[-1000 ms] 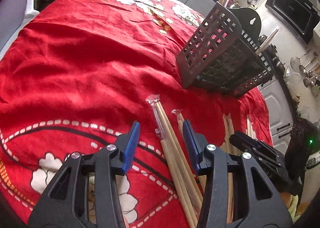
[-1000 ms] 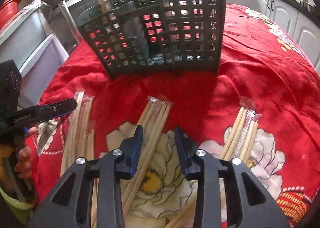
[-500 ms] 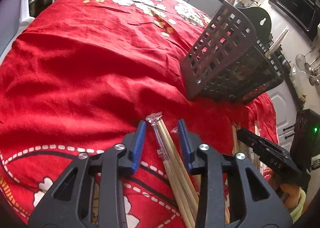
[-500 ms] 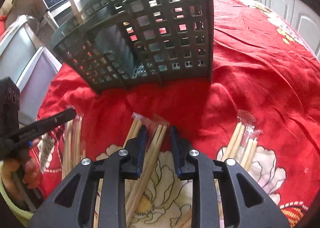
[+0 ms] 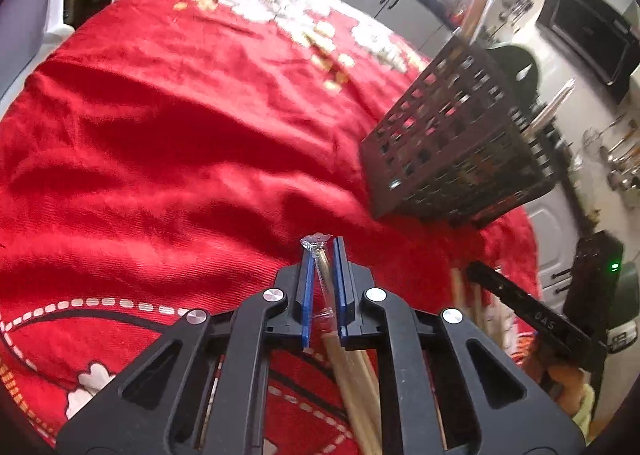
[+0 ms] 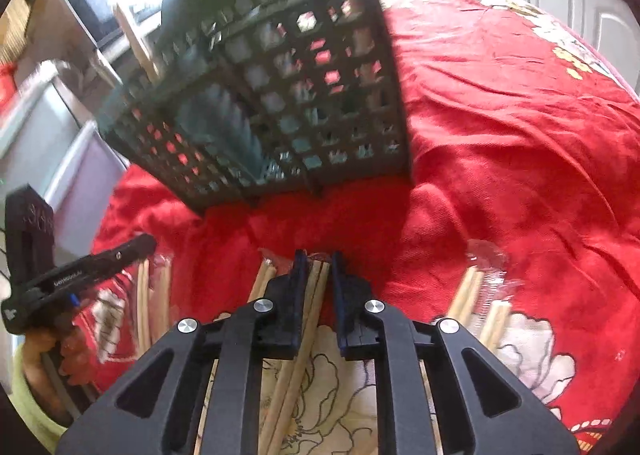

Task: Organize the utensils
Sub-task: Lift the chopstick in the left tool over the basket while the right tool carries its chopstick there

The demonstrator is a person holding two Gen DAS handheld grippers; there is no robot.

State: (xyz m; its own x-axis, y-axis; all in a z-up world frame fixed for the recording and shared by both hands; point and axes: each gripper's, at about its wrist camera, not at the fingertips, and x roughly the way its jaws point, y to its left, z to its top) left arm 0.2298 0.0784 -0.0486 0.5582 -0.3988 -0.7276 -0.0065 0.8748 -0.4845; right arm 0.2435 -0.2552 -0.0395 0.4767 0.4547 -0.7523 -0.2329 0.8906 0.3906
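Gripping a wrapped pair of chopsticks (image 5: 325, 275), the left tongs (image 5: 323, 251) are clamped on it near its twisted plastic tip, after closing in on it over the red floral cloth (image 5: 180, 143) that covers the counter. Beyond and to the right, the dark lattice utensil basket (image 5: 452, 151) stands tilted on the cloth with a few sticks poking out of it. Farther right, the right tongs (image 6: 318, 261) have just been closing too; their blue pads sit against a second wrapped pair (image 6: 316, 287) between them. More wrapped chopsticks (image 6: 476, 295) lie near on the cloth, to their right.
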